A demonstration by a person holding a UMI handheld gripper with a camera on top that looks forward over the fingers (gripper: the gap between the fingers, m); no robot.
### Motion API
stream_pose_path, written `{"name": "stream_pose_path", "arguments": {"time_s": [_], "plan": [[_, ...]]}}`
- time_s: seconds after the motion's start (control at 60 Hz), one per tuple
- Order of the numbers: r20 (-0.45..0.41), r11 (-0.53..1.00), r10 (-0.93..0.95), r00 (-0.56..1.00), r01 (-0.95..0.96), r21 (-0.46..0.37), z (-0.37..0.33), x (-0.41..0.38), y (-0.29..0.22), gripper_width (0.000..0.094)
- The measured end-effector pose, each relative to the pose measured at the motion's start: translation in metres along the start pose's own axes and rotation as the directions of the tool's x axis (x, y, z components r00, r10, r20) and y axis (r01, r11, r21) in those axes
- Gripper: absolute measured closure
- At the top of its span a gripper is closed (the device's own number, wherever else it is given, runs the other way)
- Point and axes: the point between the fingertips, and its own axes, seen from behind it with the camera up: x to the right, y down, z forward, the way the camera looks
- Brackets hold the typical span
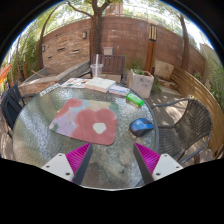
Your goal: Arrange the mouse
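A blue and black mouse [141,126] lies on the round glass table [40,135], just right of a pink mouse mat with white blotches [84,120]. The mouse is off the mat, close to its right edge. My gripper [112,158] is open and empty; its two magenta pads [79,157] stand wide apart above bare table. The mat lies ahead of the left finger, the mouse ahead of the right finger, both beyond the fingertips.
Books and papers [99,85] lie at the table's far side, with a green item [134,99] to their right. Metal mesh chairs [196,120] stand around the table. A planter [141,82] and a brick wall [120,40] are behind.
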Motion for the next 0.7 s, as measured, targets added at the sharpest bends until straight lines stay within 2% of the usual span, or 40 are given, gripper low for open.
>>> {"name": "stream_pose_path", "arguments": {"time_s": [0.3,0.483,0.583,0.7], "plan": [[-0.028,0.991,0.132,0.991,-0.133,-0.029,0.088,0.07,-0.016,0.009],[-0.036,0.984,0.176,0.984,-0.176,0.0,0.114,0.088,-0.049,0.0099],[-0.044,0.984,0.175,0.984,-0.175,0.002,0.132,0.09,-0.06,0.0159],[-0.091,0.986,0.162,0.983,-0.164,-0.015,0.142,0.097,-0.062,0.0334]]}}
